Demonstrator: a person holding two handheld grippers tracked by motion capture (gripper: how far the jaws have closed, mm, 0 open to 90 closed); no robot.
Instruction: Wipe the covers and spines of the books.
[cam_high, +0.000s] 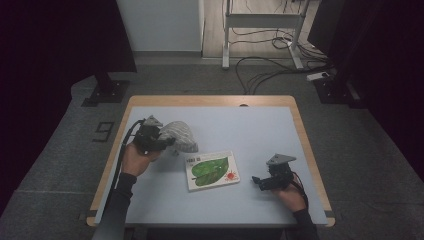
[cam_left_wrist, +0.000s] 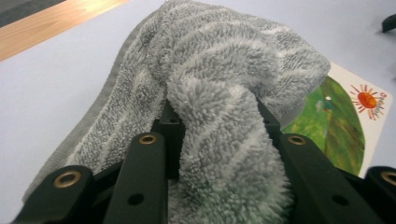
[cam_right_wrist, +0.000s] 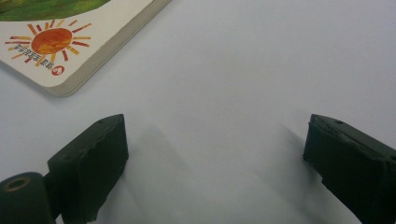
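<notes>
Near your own side, your right gripper (cam_high: 259, 182) rests low over the counter (cam_high: 260, 135) with its jaws spread wide and nothing between them; in the right gripper view you see bare surface in the gap, and the corner of the picture book (cam_right_wrist: 70, 42) lies just beyond the tips, not touching. The book is stiff and flat, so it will slide rather than bend; it stays apart from the work for now. Farther from you, on the left side of the counter, your left gripper (cam_high: 167, 142) has closed its jaws on a thick fold of the grey towel (cam_left_wrist: 224, 88); the pile bulges out between them. This towel is soft, light and limp; I judge it will sag and drag its free part along the counter if you lift it. A bunched fold gives a sure hold; for spreading it out, the hemmed edge is probably better.
</notes>
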